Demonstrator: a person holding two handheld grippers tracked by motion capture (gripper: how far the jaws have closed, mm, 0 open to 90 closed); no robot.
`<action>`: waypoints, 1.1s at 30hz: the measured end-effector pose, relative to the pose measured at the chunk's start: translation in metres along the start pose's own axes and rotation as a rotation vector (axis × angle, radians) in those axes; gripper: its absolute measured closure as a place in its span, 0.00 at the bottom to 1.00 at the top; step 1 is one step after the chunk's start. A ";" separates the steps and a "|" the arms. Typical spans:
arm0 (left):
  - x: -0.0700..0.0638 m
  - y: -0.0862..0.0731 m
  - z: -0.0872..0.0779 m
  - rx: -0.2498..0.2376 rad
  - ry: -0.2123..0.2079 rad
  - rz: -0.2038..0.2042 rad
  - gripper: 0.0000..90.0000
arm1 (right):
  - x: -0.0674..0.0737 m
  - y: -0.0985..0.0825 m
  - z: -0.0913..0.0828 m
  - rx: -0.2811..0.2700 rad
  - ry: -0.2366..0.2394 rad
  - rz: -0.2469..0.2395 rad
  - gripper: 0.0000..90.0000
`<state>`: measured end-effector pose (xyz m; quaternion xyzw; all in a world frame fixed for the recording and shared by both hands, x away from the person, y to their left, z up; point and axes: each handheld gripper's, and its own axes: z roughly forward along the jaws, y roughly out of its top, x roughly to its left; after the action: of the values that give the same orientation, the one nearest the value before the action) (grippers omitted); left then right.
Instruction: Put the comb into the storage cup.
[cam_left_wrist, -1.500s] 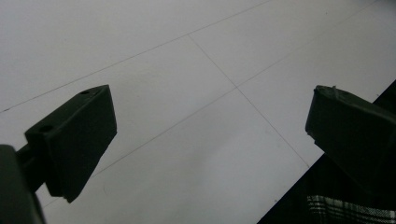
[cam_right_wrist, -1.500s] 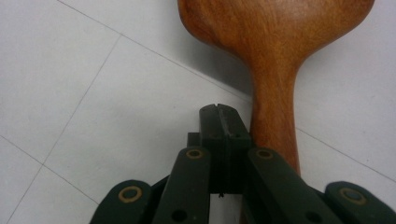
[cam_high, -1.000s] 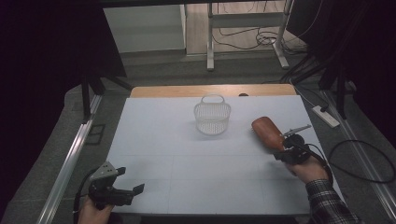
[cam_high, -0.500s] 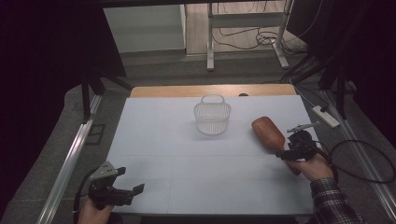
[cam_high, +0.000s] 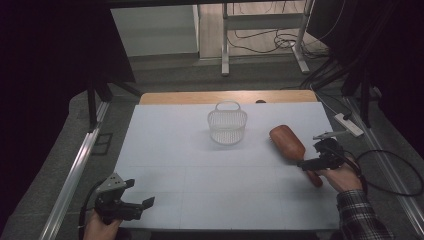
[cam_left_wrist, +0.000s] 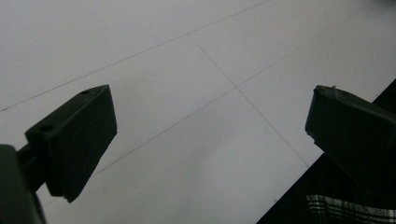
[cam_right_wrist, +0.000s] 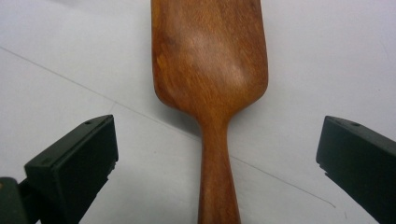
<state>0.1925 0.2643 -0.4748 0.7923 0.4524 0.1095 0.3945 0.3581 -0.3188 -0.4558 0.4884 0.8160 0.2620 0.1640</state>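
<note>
A brown wooden paddle brush (cam_high: 286, 141) lies flat on the white table, right of centre, its handle pointing toward the person. My right gripper (cam_high: 314, 156) hovers over that handle. Its jaws have just been opening and now stand wide apart. In the right gripper view the brush handle (cam_right_wrist: 217, 177) runs up between the two black pads (cam_right_wrist: 77, 161) without touching either. My left gripper (cam_high: 139, 192) rests low near the table's front left corner, open, with bare table between its fingers (cam_left_wrist: 74, 135).
A white wire basket (cam_high: 228, 125) with a raised handle stands upright at the middle back of the white table (cam_high: 165, 150). A strip of bare wood (cam_high: 200, 97) shows behind it. Metal rails run along both sides, and cables lie on the floor at the right.
The right gripper's jaws have spread apart around the brush handle, and the hand has shifted slightly. The brush lies where it was. The left gripper has stayed still.
</note>
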 end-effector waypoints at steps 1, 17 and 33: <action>0.000 0.000 0.000 0.000 0.000 0.000 0.03 | 0.000 0.000 0.000 0.001 0.003 0.005 0.00; 0.000 0.000 0.000 0.003 -0.001 0.001 0.03 | -0.004 0.000 0.018 0.074 -0.005 0.008 0.00; 0.000 0.000 0.000 0.005 0.000 0.005 0.03 | -0.008 -0.009 0.040 0.183 -0.011 0.000 0.00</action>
<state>0.1924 0.2638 -0.4749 0.7943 0.4509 0.1094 0.3921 0.3763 -0.3182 -0.4935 0.5028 0.8357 0.1837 0.1229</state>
